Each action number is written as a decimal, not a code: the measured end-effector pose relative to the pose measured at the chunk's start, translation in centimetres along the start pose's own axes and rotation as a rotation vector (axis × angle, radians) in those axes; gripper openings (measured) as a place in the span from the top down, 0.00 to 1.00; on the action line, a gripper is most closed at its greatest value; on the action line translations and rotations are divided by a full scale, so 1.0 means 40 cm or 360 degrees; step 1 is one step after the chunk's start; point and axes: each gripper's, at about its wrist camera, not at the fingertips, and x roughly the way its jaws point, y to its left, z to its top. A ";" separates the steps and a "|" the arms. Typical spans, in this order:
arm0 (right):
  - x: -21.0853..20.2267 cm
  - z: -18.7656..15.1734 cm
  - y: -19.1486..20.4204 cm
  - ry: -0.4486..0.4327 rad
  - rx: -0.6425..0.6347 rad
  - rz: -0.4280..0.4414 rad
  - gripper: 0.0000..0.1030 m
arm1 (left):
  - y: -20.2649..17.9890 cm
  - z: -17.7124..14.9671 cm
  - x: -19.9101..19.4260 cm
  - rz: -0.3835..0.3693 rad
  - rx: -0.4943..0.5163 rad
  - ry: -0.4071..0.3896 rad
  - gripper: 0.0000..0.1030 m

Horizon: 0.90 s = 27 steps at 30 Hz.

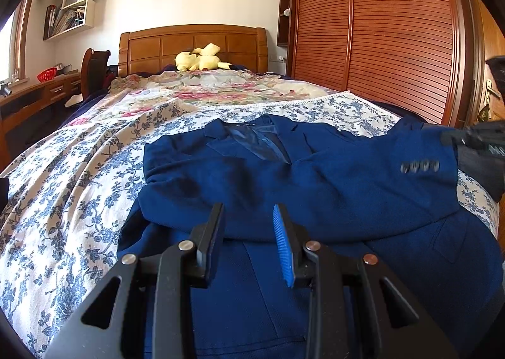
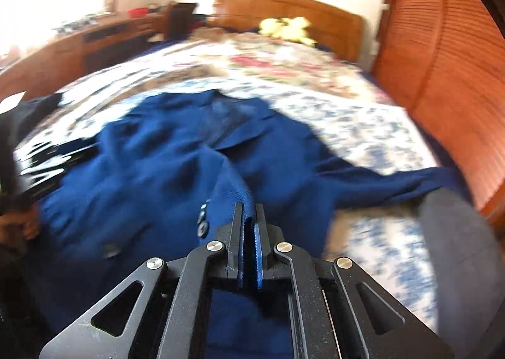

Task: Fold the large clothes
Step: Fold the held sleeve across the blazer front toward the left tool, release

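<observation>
A dark blue suit jacket (image 1: pixel 284 176) lies front up on the floral bedspread (image 1: pixel 79 188), collar toward the headboard, one sleeve folded across its chest. My left gripper (image 1: pixel 249 217) is open and empty just above the jacket's lower front. My right gripper (image 2: pixel 249 213) is shut on the cuff of the other sleeve (image 2: pixel 233 198), near its buttons, and holds it over the jacket (image 2: pixel 157 169). The right wrist view is blurred by motion. The right gripper also shows at the right edge of the left wrist view (image 1: pixel 473 138), at the buttoned cuff (image 1: pixel 419 166).
A wooden headboard (image 1: pixel 192 46) with a yellow plush toy (image 1: pixel 199 59) stands at the far end. A slatted wooden wardrobe (image 1: pixel 378 21) runs along the right side. A desk (image 1: pixel 38 90) and chair (image 1: pixel 93 68) stand at the left.
</observation>
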 end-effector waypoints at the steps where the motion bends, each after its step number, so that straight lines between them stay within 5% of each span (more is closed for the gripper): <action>1: 0.003 0.002 -0.016 0.0004 0.0008 -0.0043 0.98 | 0.000 0.000 0.000 0.0000 0.0001 -0.0001 0.71; 2: 0.014 0.009 -0.039 0.0016 0.0027 -0.0119 0.97 | -0.001 0.000 0.000 0.0001 0.0003 -0.0003 0.71; 5: 0.026 0.011 -0.084 0.0029 0.0082 -0.0259 0.76 | -0.004 0.001 -0.001 0.0003 0.0009 -0.0007 0.71; 7: 0.021 0.002 -0.100 0.0013 0.0124 -0.0248 0.68 | -0.005 0.001 0.000 0.0005 0.0012 -0.0007 0.71; 19: 0.083 -0.041 -0.202 0.0050 0.0274 -0.0200 0.44 | -0.009 0.002 0.005 0.0004 0.0027 -0.0003 0.71; 27: 0.220 -0.019 -0.351 0.0179 0.0446 -0.0246 0.43 | -0.011 0.000 0.000 -0.0011 0.0035 -0.0016 0.71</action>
